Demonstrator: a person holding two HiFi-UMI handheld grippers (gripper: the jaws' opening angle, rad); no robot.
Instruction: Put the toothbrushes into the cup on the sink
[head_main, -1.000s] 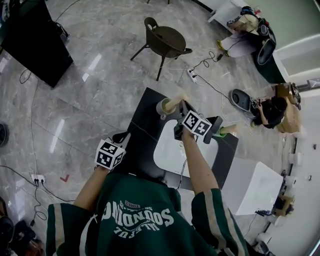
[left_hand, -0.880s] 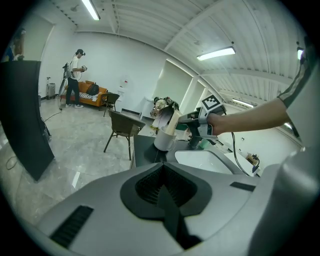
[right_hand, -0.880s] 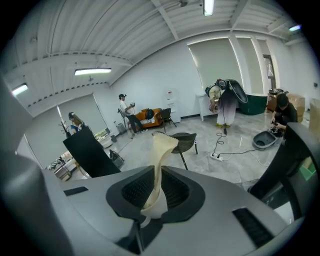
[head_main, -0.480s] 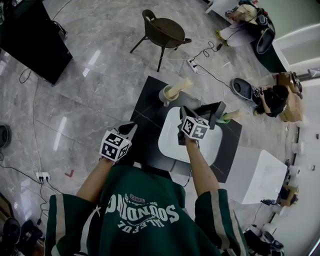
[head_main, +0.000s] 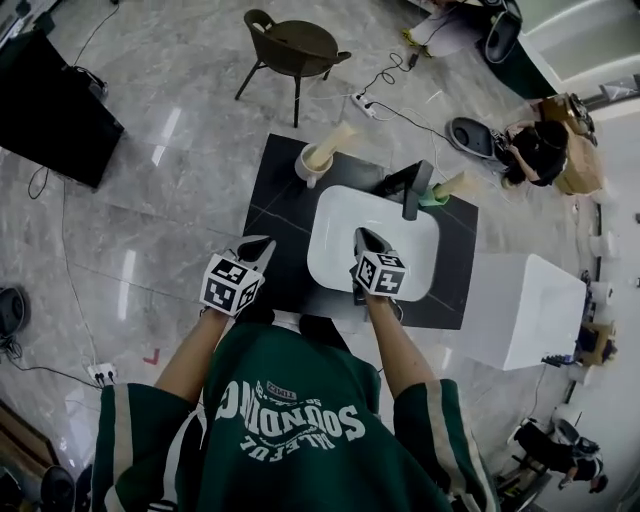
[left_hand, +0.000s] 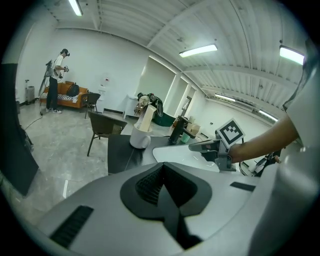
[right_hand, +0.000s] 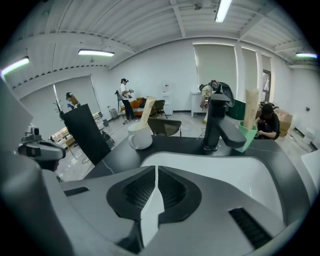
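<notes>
Apparently both left gripper (head_main: 258, 245) and right gripper (head_main: 362, 236) hung closed and empty, tan toothbrushes (head_main: 330, 143) already standing in the white ceramic mug (head_main: 312, 168) and green plastic cup (head_main: 436, 196), so a careless swing could topple them.

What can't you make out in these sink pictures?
- Head view: the pale sticks in the white cup and the green cup are too small to identify.
- Right gripper view: the faucet covers part of the green cup.
- Left gripper view: the white cup's wall hides its inside.

shirt (head_main: 285, 430): dark green, white lettering | sleeves (head_main: 120, 440): pale stripe | left gripper (head_main: 256, 245), right gripper (head_main: 363, 236): grey, black-white marker cubes
</notes>
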